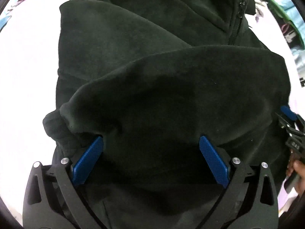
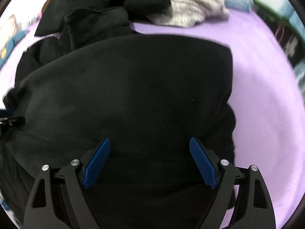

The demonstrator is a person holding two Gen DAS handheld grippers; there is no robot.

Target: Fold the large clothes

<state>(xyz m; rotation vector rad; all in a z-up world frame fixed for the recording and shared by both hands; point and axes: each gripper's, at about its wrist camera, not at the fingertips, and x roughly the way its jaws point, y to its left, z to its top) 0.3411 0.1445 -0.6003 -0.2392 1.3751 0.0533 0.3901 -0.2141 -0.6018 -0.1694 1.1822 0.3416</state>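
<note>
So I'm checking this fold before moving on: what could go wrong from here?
The folded-over fleece jacket bulges, and both open hand-held grippers, left and right, have no fabric between their pads, so it may spring back. A bunched cuff sticks out, and the collar zipper may add bulk.

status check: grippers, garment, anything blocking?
Left gripper open, right gripper open, nothing pinched. Dark fleece jacket lies folded over on the lilac sheet, zipper at far end. Grey knit beyond, not in the way.
</note>
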